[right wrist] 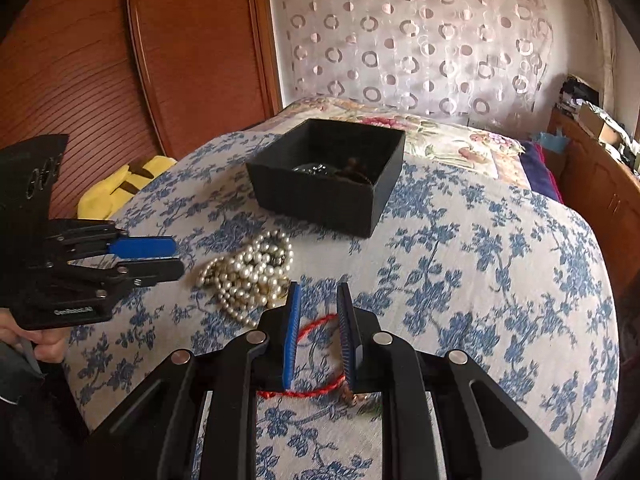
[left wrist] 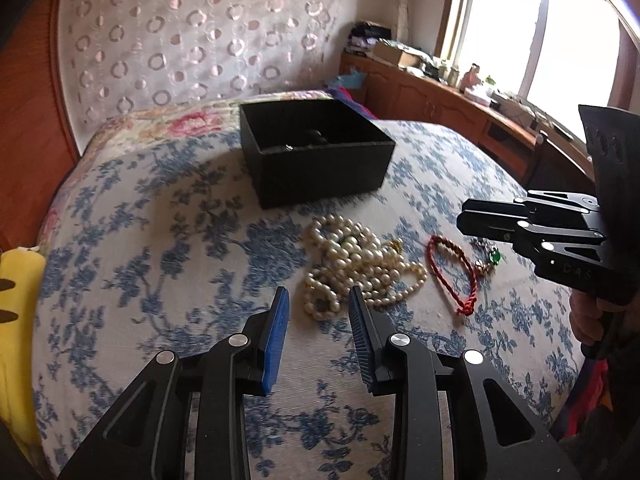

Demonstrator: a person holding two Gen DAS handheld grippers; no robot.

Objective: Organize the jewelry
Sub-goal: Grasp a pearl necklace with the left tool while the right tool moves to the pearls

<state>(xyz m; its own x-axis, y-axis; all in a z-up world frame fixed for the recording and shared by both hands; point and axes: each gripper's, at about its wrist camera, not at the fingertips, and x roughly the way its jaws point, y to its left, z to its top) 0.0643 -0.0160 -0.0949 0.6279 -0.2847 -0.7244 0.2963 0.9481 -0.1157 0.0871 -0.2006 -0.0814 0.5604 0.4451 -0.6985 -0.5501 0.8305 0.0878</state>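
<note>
A heap of white pearl necklaces (left wrist: 352,264) (right wrist: 248,276) lies on the blue floral bedspread. Right of it lie a red cord bracelet (left wrist: 452,272) (right wrist: 320,324) and a small green pendant (left wrist: 495,258). Beyond them stands an open black box (left wrist: 316,152) (right wrist: 328,176) with dark jewelry inside. My left gripper (left wrist: 318,296) (right wrist: 178,258) hovers just short of the pearls, open, nothing between its blue pads. My right gripper (right wrist: 319,292) (left wrist: 464,218) hangs over the red cord, open with a narrow gap; the cord lies on the bed below it, untouched.
The bedspread (left wrist: 160,240) bulges and drops away at its edges. A yellow soft object (right wrist: 120,188) lies at the bed's left side by the wooden headboard (right wrist: 180,60). A wooden cabinet (left wrist: 440,100) with clutter runs under the window at the right.
</note>
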